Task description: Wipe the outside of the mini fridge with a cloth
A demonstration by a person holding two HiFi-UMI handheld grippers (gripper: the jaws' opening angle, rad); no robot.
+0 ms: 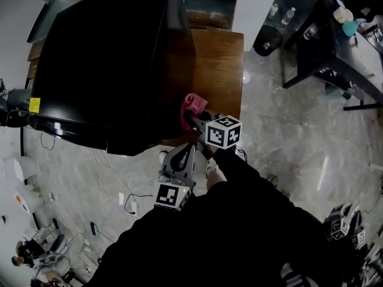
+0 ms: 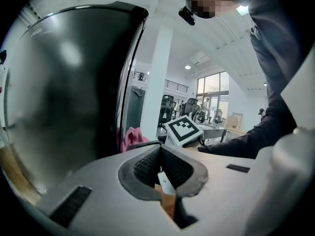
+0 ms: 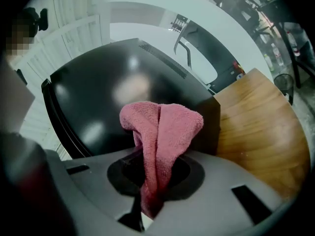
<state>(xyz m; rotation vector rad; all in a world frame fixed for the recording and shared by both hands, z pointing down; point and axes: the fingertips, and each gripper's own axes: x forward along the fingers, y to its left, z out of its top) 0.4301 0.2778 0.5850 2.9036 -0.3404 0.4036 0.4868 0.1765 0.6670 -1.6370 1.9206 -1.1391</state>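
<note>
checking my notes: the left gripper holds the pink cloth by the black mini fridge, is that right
No: the right gripper holds the pink cloth by the black mini fridge, as the right gripper view shows. The left gripper is shut, empty.

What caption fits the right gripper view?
Right gripper, shut on a pink cloth, facing the black mini fridge.

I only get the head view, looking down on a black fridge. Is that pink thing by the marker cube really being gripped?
Observer: Yes. The right gripper view shows the right gripper with jaws shut on the pink cloth, which bunches out beyond them.
Operator: And the other one?
Observer: The left gripper has its jaws together, nothing between them.
Operator: Is it shiny up close?
Observer: The fridge side behind the cloth is glossy, with blurred light reflections.
</note>
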